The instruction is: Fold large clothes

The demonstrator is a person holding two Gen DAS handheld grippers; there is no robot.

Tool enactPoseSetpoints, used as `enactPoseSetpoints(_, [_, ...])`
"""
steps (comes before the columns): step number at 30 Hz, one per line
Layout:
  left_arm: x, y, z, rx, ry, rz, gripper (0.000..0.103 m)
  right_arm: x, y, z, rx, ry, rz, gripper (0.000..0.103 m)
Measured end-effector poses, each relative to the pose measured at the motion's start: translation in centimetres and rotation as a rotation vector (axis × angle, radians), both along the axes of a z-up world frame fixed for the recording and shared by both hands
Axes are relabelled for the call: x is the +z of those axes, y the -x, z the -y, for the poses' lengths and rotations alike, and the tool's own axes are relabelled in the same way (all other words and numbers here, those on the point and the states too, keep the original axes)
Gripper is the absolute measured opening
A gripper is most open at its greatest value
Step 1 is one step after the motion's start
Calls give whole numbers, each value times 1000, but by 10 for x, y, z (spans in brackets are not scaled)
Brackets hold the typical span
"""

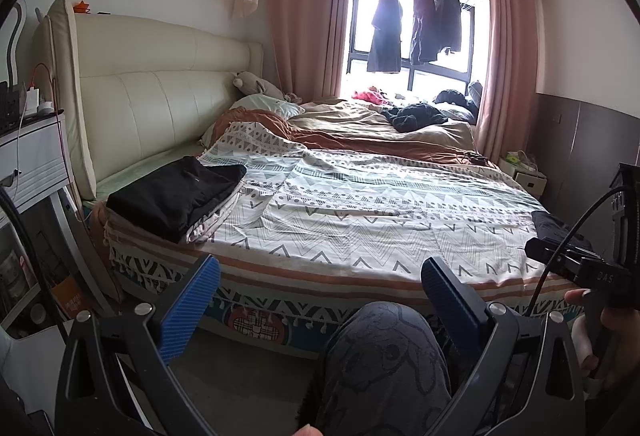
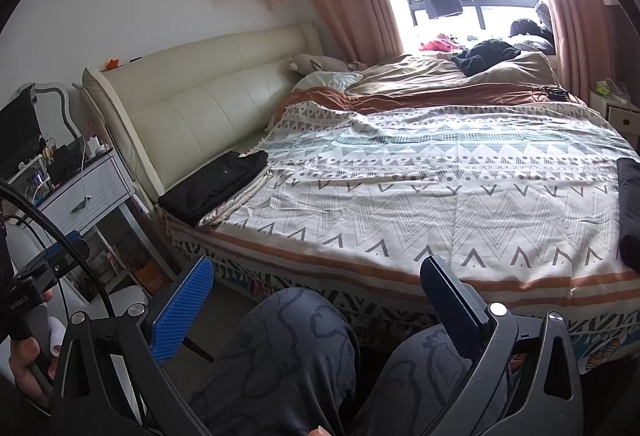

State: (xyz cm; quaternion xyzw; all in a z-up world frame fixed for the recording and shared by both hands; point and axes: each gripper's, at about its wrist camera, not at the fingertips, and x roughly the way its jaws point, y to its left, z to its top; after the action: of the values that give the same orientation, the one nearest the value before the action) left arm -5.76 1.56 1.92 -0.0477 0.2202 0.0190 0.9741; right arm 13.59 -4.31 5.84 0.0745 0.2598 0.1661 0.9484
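Black tongs [image 1: 320, 300] with blue ribbed pads (cartoon-print grey trousers [image 2: 288, 356]).

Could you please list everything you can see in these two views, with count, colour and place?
Folded black garment stack: one, black over pale layers, bed's near corner by the headboard.
Patterned geometric bedspread: one, white-grey with orange stripes, covering the bed.
Padded cream headboard: one, cream, against the wall.
Crumpled black clothing: one heap, black, far side near the window.
Dark garment: one, dark, bed's right edge.
Hanging dark clothes: several, dark, on a rod at the window.
Pink curtains: two, pink, flanking the window.
White nightstand: one, beside the headboard.
Left gripper: open, empty.
Right gripper: open, empty.
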Motion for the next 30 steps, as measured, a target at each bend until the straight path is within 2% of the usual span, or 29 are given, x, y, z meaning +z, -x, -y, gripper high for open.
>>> enactPoseSetpoints(30, [0, 2, -4, 10, -11, 20, 103, -3, -3, -3, -3, 15, -18, 103])
